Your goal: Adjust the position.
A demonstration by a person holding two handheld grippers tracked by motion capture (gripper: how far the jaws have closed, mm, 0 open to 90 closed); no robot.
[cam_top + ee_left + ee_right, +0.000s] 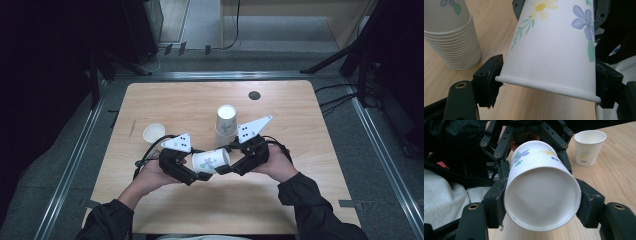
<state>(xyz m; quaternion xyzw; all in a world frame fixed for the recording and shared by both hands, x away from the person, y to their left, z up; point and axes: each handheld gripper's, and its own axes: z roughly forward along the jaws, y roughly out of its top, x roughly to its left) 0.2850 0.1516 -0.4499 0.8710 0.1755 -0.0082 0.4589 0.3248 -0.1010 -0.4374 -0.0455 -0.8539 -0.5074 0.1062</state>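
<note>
– Right gripper point(542, 203) up close: what are its black jaws doing?

– They are clamped on the base end of a flowered paper cup point(541, 195), one pad on each side, with the recessed bottom facing that gripper's camera.

– And the left gripper point(547, 85)?

– It is clenched on the same cup at the other end. Its pads touch the rolled rim on both sides, so the cup lies on its side, held between the two grippers above the near part of the wooden table point(300, 200) and not resting on it.

– Why hold it at both ends?

– My guess is a hand-over. With a grip on each end the cup cannot drop or roll while one gripper takes it from the other, and it can then be turned mouth-up.

– Where would it have come from?

– Probably the stack of paper cups point(226, 125), which stands rims-down just beyond the grippers. Standing that way, each cup taken off it needs flipping.

– Anything already set out?

– One single paper cup point(154, 133) stands upright, mouth up, to the left of the stack and apart from it. It suggests the held cup is meant to stand like it.
</note>
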